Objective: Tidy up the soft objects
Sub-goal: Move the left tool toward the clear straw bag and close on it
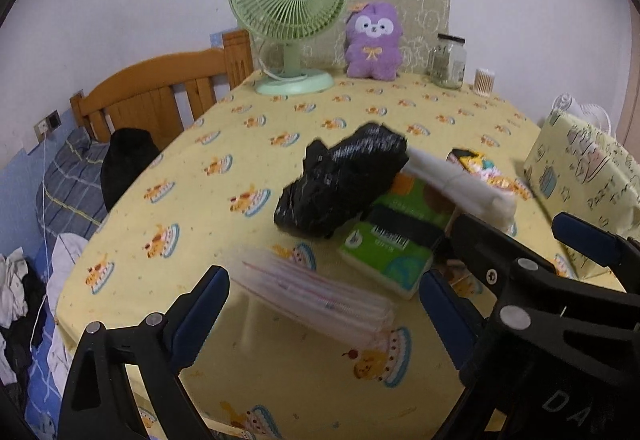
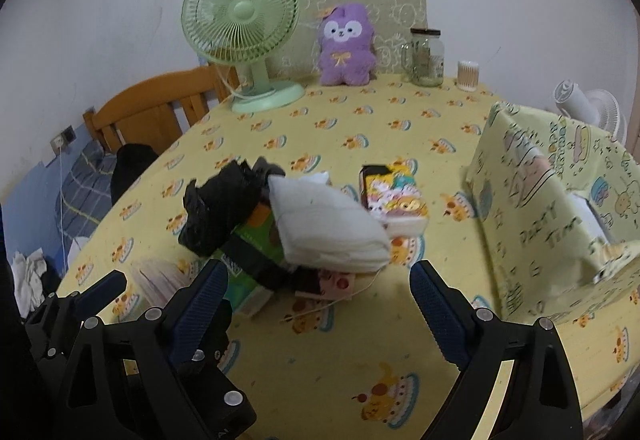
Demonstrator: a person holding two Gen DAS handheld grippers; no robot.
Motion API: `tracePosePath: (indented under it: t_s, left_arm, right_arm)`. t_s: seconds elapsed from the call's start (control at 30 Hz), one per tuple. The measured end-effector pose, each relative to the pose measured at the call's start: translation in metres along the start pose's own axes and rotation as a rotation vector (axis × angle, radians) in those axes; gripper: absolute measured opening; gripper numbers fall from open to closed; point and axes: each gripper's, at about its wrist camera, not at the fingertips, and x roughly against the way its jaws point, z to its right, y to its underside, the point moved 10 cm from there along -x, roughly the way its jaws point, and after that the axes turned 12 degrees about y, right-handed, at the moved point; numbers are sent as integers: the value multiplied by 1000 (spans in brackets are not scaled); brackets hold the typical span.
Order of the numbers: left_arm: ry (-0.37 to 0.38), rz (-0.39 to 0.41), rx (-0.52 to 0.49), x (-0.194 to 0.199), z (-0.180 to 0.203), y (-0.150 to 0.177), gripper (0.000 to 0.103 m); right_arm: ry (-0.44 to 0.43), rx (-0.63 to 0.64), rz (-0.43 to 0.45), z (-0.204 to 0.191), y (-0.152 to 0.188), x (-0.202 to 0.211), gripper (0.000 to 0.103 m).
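Both tongs, left (image 1: 324,308) and right (image 2: 316,304), gape released above the tabletop (image 2: 340,360); the white folded cloth (image 2: 328,228) at frame centre probably wants a slow, square pinch across its thick edge.

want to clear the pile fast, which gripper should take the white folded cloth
Right, probably. The right gripper is open, with the white folded cloth just ahead between its fingers. The left gripper faces the clear bags instead.
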Motion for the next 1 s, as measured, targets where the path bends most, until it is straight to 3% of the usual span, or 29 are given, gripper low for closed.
tracePosePath:
  t_s: [0.27, 0.33, 0.53, 0.73, 1.0]
  left_arm:
    - [6, -19, 4, -11, -8, 6, 98]
    - [5, -17, -17, -14, -10, 4, 98]
    - [107, -51, 24, -22, -8, -2, 97]
    - [143, -49, 32, -28, 0, -11, 96]
    - [190, -79, 18, -34, 12, -12, 63]
  right_arm:
    - [0, 23, -47, -11, 10, -14, 94]
    - [2, 21, -50, -12, 9, -16, 90]
    - [-11, 8, -88, -17, 7, -28, 85]
    - [19, -22, -81, -7, -4, -35, 84]
    - [30, -35, -80, 1, -8, -40, 84]
